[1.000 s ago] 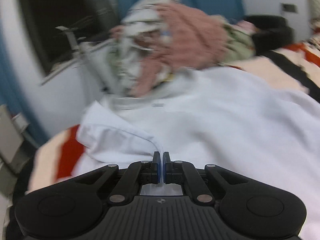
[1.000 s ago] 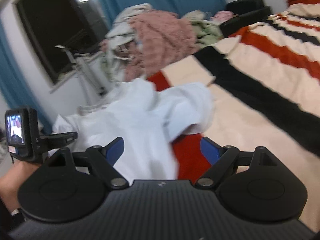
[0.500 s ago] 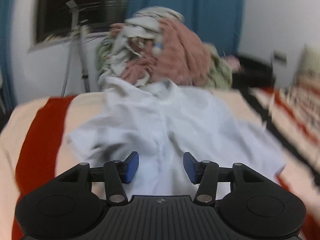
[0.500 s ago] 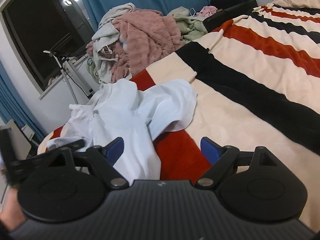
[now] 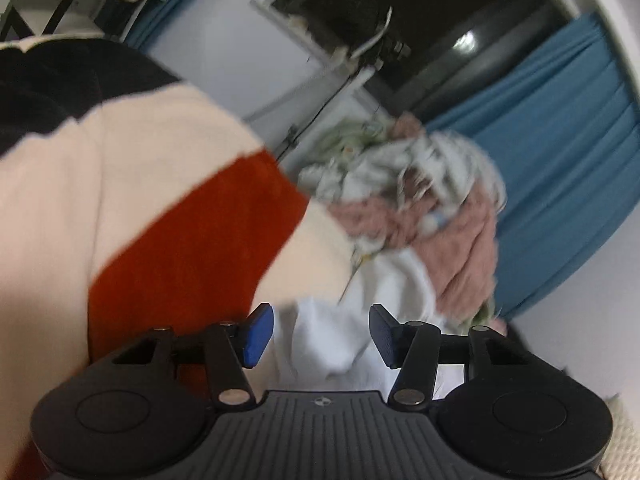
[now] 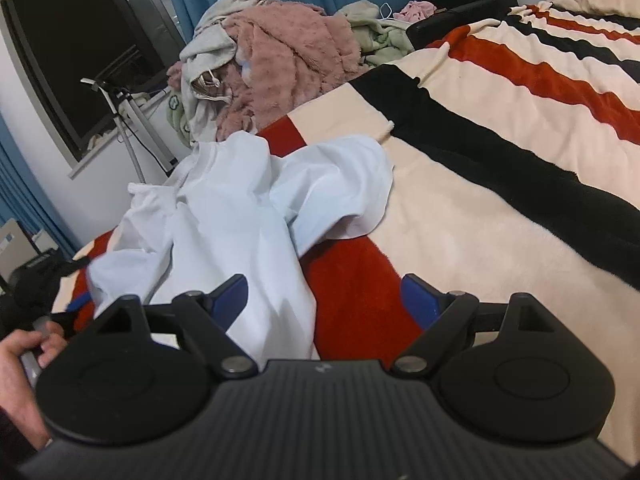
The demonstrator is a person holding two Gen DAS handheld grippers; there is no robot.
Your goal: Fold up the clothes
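Observation:
A crumpled white shirt (image 6: 240, 216) lies on the striped bed blanket (image 6: 480, 208). It also shows blurred in the left wrist view (image 5: 344, 328). My left gripper (image 5: 322, 334) is open and empty, tilted, just in front of the shirt's edge. My right gripper (image 6: 326, 300) is open and empty, low over the shirt's near hem and a red stripe. The left gripper also shows at the left edge of the right wrist view (image 6: 76, 300), held by a hand (image 6: 24, 356).
A pile of clothes (image 6: 280, 64) with a pink fleece sits at the bed's far end. A metal stand (image 6: 132, 128) is by the dark window. A black seat (image 6: 464, 4) stands at the back right. Blue curtains (image 5: 560, 160) hang behind.
My left gripper let go of the shirt, opened, and swung left and tilted toward the shirt's left edge. The shirt settled onto the bed. My right gripper stayed open and moved slightly forward.

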